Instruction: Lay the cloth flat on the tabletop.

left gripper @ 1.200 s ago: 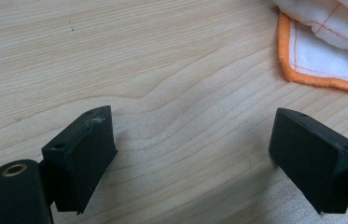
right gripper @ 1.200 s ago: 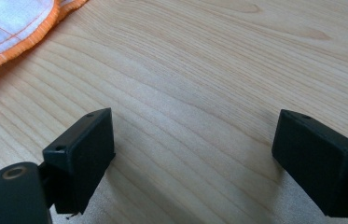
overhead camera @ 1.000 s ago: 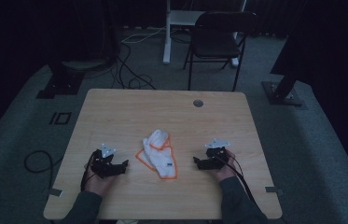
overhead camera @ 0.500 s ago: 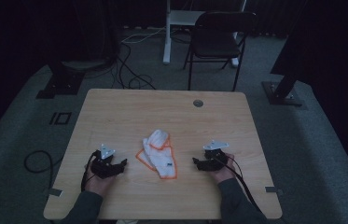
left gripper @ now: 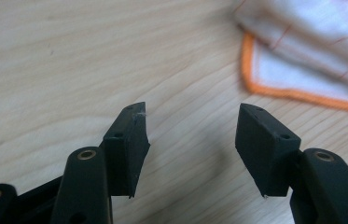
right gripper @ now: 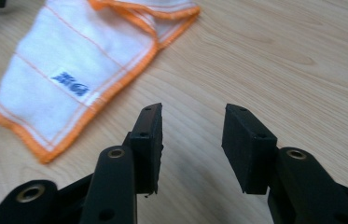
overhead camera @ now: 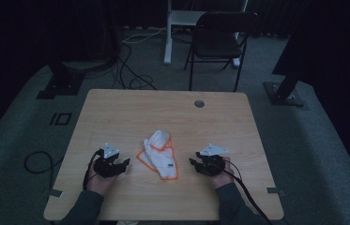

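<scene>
A white cloth with an orange hem [overhead camera: 159, 152] lies crumpled and partly folded near the middle of the wooden table [overhead camera: 172, 112]. My left gripper [overhead camera: 125, 164] rests on the table to the cloth's left, open, nothing between its jaws. In the left gripper view the cloth's orange edge [left gripper: 302, 93] lies ahead and to the right of the open gripper [left gripper: 191, 123]. My right gripper [overhead camera: 192, 162] sits to the cloth's right, open and empty too. The right gripper view shows the cloth [right gripper: 83, 60], with a small blue label, ahead and left of the gripper [right gripper: 192, 122].
A round cable hole [overhead camera: 199, 103] sits near the table's far edge. A dark chair [overhead camera: 219, 42] and a white desk leg [overhead camera: 168, 33] stand beyond the table. Black stand bases [overhead camera: 57, 82] and cables lie on the grey floor.
</scene>
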`<state>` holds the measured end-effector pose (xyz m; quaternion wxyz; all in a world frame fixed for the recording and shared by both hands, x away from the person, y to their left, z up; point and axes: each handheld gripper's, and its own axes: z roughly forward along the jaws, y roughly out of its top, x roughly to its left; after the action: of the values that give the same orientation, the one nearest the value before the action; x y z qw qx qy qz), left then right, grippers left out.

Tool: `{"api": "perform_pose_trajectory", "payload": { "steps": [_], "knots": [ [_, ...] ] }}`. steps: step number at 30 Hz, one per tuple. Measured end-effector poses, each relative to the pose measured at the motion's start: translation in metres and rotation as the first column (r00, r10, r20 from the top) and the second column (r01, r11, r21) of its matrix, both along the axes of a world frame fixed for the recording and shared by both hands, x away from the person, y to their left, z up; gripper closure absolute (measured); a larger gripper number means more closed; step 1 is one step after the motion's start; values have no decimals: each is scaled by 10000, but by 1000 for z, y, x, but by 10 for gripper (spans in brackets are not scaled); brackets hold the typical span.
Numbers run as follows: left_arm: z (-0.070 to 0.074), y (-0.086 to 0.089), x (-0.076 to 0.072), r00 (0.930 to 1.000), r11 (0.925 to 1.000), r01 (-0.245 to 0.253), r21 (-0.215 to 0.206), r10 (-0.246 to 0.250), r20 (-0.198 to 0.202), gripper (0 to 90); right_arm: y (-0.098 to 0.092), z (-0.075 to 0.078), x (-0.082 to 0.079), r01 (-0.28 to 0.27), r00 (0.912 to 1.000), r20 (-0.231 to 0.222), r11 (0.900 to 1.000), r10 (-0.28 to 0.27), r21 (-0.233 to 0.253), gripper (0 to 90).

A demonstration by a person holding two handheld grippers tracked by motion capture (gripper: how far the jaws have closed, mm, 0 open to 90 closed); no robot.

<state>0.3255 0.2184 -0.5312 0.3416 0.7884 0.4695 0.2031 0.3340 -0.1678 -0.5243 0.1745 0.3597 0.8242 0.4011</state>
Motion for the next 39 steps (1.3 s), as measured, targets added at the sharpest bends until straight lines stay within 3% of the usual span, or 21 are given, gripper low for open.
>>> {"api": "perform_pose_trajectory", "payload": {
  "steps": [4, 17, 31, 35, 39],
  "knots": [
    [3, -6, -1, 9996, 9996, 273, -72, -272, 106, 462, 8, 1, -5, -303, 9995, 48, 9995, 302, 111, 621],
    [2, -27, 6, 9956, 9956, 934, 56, -934, 47, 508, 40, -3, -14, -1172, 9931, 38, 9930, 1173, -149, 637],
    [-8, -49, 26, 9941, 9941, 1081, 63, -1080, -108, 508, 64, -14, -15, -1729, 9846, -343, 9839, 1714, -450, 546],
    [-9, -51, 29, 9935, 9936, 1126, -65, -1127, -168, 534, 70, -18, -16, -1803, 9835, -295, 9805, 1785, -779, 585],
    [-9, -51, 28, 9926, 9928, 1195, -116, -1197, -183, 660, 72, -18, -16, -1939, 9807, -389, 9781, 1914, -756, 707]
  ]
}}
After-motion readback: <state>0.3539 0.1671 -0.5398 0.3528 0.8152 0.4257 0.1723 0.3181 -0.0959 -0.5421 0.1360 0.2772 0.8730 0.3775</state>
